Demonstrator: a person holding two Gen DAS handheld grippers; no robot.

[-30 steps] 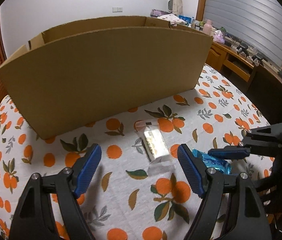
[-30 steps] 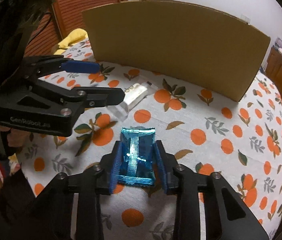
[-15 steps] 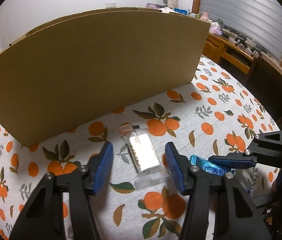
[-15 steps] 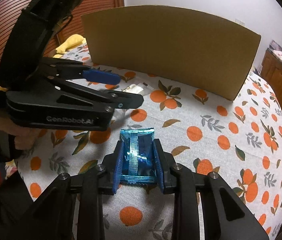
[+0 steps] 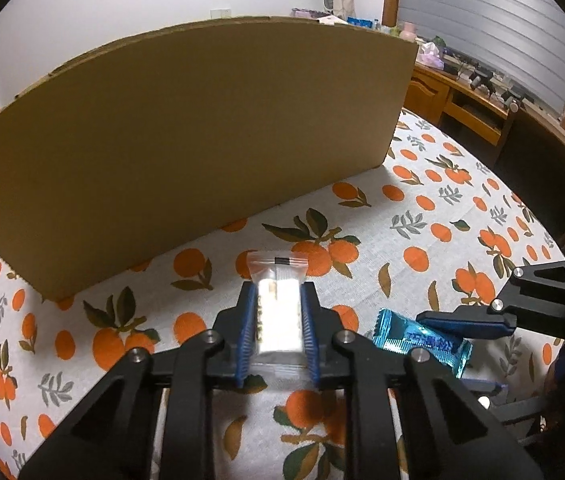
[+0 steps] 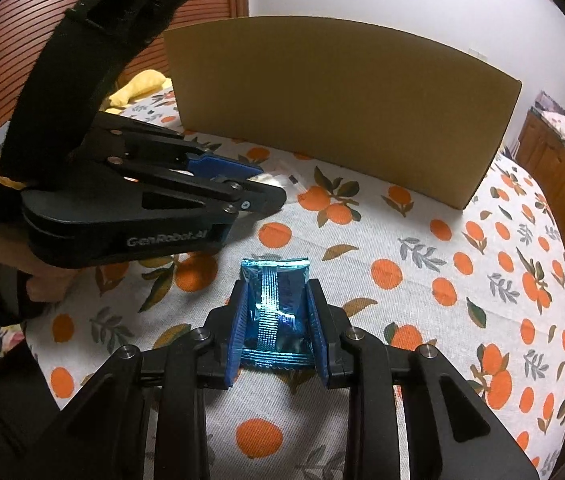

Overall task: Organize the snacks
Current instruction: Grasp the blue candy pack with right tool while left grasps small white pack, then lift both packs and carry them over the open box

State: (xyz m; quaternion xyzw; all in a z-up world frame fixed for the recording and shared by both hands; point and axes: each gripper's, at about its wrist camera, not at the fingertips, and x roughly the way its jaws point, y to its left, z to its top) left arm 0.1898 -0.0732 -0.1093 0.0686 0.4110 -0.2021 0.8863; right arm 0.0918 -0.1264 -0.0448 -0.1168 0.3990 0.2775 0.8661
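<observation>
On the orange-print tablecloth (image 5: pixel 422 216), the left gripper (image 5: pixel 276 332) clamps a clear-wrapped white snack (image 5: pixel 278 320); at its 3 o'clock the right gripper (image 6: pixel 276 328) pinches a blue packet (image 6: pixel 276 312). Cardboard box (image 5: pixel 186 136) walls 12 o'clock; bare cloth lies between.

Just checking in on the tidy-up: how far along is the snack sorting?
Nothing visibly packed yet. In hand: left gripper is shut on the clear packet, right gripper on the blue packet. Left: both still go into the box; its inside is hidden.

Left gripper (image 5: pixel 276 330) jaws have closed — now pinching the clear snack packet (image 5: pixel 278 312).
</observation>
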